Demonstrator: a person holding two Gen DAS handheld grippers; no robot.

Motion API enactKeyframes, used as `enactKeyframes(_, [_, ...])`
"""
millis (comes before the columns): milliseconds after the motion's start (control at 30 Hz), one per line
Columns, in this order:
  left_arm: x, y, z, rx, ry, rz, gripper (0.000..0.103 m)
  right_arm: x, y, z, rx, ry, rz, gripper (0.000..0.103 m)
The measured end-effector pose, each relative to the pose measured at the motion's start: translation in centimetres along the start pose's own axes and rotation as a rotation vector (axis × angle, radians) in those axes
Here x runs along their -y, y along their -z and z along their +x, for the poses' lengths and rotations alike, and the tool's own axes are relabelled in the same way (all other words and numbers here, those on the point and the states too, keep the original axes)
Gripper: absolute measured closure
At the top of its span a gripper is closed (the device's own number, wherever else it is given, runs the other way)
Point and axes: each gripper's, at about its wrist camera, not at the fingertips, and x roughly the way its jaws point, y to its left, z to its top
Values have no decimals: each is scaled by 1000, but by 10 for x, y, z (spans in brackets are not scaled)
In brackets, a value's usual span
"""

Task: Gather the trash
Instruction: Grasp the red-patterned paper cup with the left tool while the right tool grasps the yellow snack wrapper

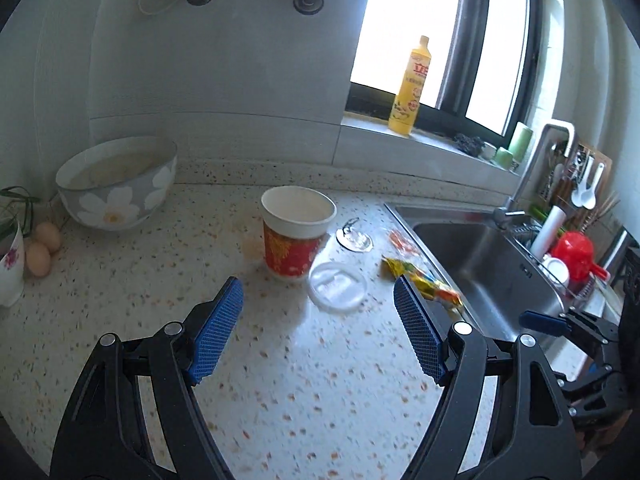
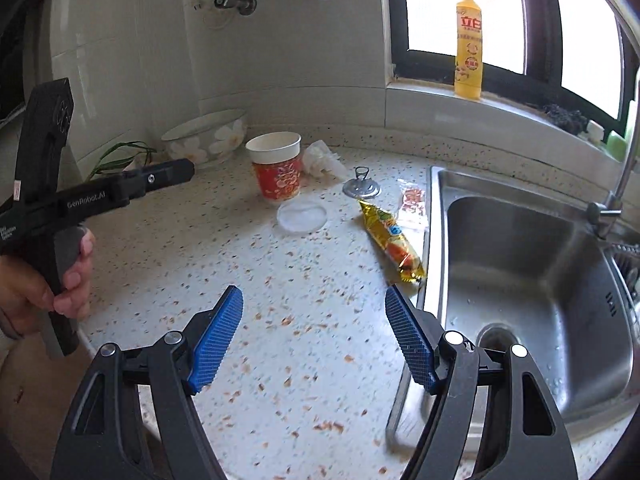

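Beside the sink point(image 2: 520, 264), w/ its long axis along the rim, the yellow wrapper point(image 2: 394, 242) lies ahead; our right gripper point(image 2: 314, 336) is nearer, both grippers spread, empty; left gripper point(image 1: 318, 334) faces the cup point(image 1: 295, 236).

I see daylight blowing out the window point(image 1: 404, 28), soft shadows on the table point(image 1: 280, 380), slight motion blur, and strong fisheye bending toward dark corners.

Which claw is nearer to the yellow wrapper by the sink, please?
Right. The right claw hangs open just short of the wrapper, which lies ahead near its right finger. The left claw is farther left, facing the cup.
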Motion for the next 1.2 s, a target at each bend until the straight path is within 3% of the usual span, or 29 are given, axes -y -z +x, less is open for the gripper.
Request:
enactKeyframes(100, [-9,-16,24,-2,-24,19,28,12,-13,18,-9,38,-2,32])
enactKeyframes(200, [-1,-28,50,-44,-22,106,21,18,-25,40,-43,121,-36,32])
enactKeyframes(300, [7,-31,72,-71,-37,157,20,24,-33,58,-68,134,-44,32])
enactKeyframes(467, [2,-32,97,-104,-69,91,20,38,-41,84,-119,104,7,33])
enactKeyframes(567, [5,-30,111,-122,-83,94,20,45,-37,97,-171,113,38,49])
enactKeyframes(733, [6,-33,124,-135,-91,80,20,48,-32,100,-197,104,62,56])
enactKeyframes(767, [6,-34,127,-141,-86,72,20,49,-31,102,-209,99,66,61])
enactKeyframes(833, [7,-34,132,-147,-88,68,25,50,-29,105,-231,89,74,80])
enactKeyframes(867, [8,-35,134,-148,-97,76,28,50,-28,106,-236,88,75,81])
enactKeyframes(900, [9,-35,136,-152,-97,81,39,51,-28,106,-235,86,78,84])
enactKeyframes(1200, [14,-38,120,-122,-78,89,40,48,-29,89,-200,71,89,90])
